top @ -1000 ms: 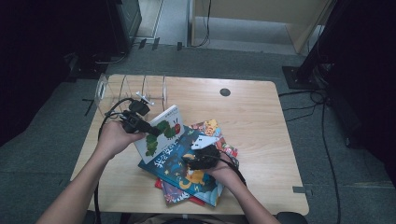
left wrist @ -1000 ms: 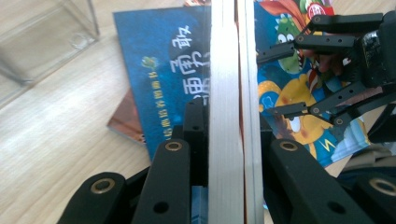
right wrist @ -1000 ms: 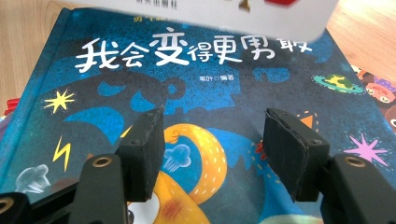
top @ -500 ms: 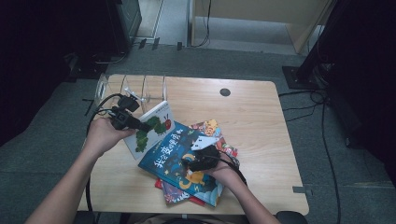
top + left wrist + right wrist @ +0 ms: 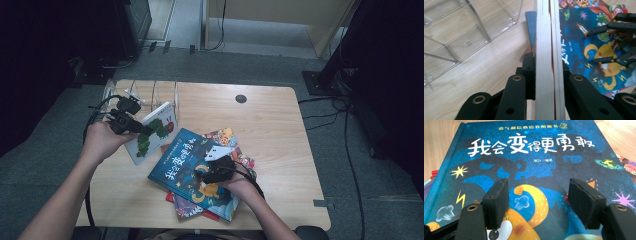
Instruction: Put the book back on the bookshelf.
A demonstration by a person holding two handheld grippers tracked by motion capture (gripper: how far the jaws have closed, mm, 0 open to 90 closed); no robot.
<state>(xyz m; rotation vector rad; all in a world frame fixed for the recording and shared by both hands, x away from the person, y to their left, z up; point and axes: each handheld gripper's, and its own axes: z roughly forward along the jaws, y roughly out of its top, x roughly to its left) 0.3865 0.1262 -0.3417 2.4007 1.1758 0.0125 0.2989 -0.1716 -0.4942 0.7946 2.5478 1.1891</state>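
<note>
My left gripper (image 5: 141,130) (image 5: 546,63) is shut on a white picture book with a green caterpillar (image 5: 152,134), held tilted above the table's left side. In the left gripper view the book (image 5: 545,35) shows edge-on between the jaws. My right gripper (image 5: 204,175) (image 5: 537,203) rests over a blue picture book (image 5: 185,165) (image 5: 531,155) on top of a pile. Its jaws have just been opening and stand apart above the cover, with nothing between the pads. The right gripper (image 5: 610,42) also appears far off in the left gripper view.
A clear plastic divider rack (image 5: 142,92) (image 5: 461,32) stands at the back left of the wooden table (image 5: 270,115), just beyond the held book. More colourful books (image 5: 230,139) lie under the blue one. A dark round grommet (image 5: 241,99) sits in the tabletop at the back.
My left hand has lifted the white book up and to the left, off the pile and nearer the rack. The right hand has stayed on the blue book.
</note>
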